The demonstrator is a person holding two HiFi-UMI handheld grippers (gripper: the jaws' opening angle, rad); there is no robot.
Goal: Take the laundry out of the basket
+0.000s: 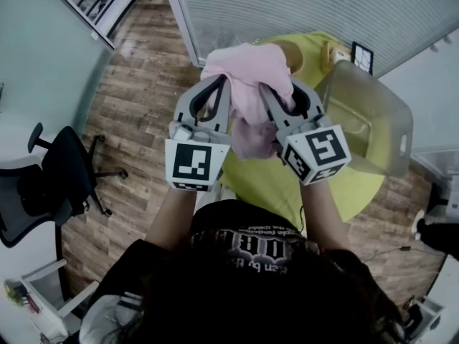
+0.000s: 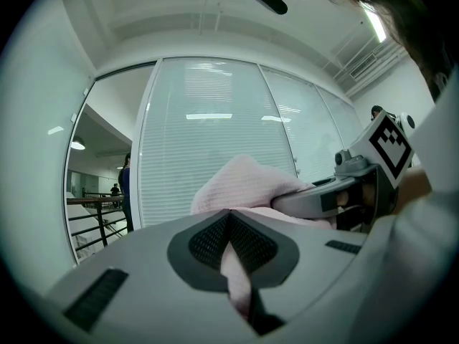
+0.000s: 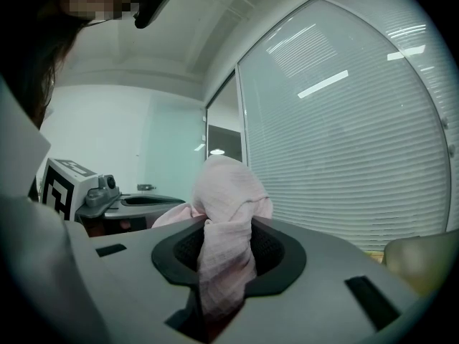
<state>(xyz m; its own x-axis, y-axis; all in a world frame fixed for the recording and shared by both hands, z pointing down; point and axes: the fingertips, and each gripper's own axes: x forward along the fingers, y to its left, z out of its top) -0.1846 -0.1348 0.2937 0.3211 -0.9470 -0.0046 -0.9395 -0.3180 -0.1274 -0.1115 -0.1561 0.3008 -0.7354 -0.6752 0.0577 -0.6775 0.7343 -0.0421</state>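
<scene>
A pink cloth (image 1: 247, 70) hangs bunched between my two grippers, which I hold raised above the table. My left gripper (image 1: 217, 88) is shut on the cloth's left side, where a fold (image 2: 240, 181) is pinched between the pads. My right gripper (image 1: 275, 95) is shut on its right side, and the fabric (image 3: 226, 192) rises out of the jaws in a peak. The two grippers stand close together, tips pointing away from me. The translucent laundry basket (image 1: 387, 99) stands on the table to the right; its inside looks bare from here.
The round yellow-green table (image 1: 344, 192) lies below the grippers. A small framed card (image 1: 362, 57) stands at its far edge. A black office chair (image 1: 57, 185) is on the wood floor at left. A blinds-covered glass wall (image 1: 301, 6) runs behind.
</scene>
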